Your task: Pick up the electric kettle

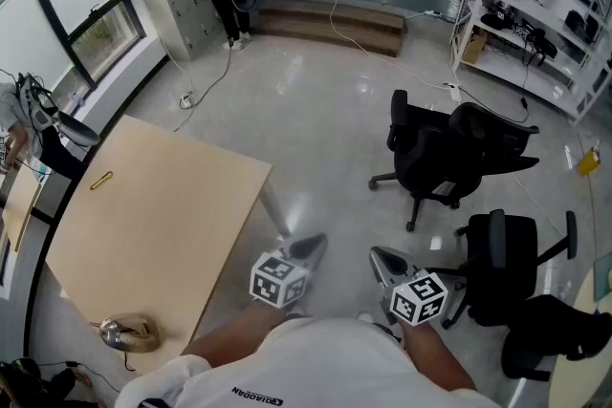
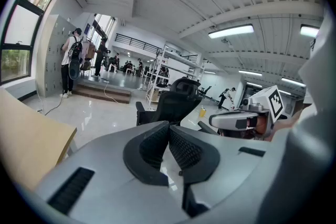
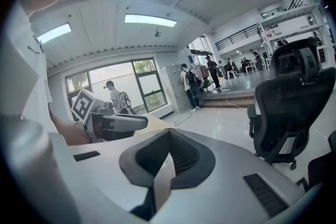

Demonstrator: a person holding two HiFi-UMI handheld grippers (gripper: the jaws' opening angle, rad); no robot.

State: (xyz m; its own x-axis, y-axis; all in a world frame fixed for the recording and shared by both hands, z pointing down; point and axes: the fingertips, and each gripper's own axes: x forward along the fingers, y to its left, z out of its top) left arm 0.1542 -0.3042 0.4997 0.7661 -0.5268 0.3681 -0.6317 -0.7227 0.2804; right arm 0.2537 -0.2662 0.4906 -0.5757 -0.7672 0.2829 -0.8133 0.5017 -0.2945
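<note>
1. The left tongs [image 2: 168, 126] and the right tongs [image 3: 167, 134] are held close to the person's body. Both are pressed together with nothing between them.
2. One object taken to be the kettle [image 1: 124, 332], metallic with tan sides, is noted at the near corner of the surface [image 1: 172, 215]. It lies to the left, well apart from both tongs. It is too small for the identification to be confirmed. One cord [image 1: 125, 359] trails from it.
3. A stiff, smooth and probably slippery shell is to be expected, with weight depending on unseen contents. Hold is best taken at the handle, which cannot be made out. Drag from the cord is to be allowed for.
4. Farther along the surface, one small yellow item [image 1: 101, 180] is recorded.
5. On the floor [image 1: 316, 129] beyond, two black office chairs [image 1: 445, 158] are counted. A third dark one is cut off at the frame edge.
</note>
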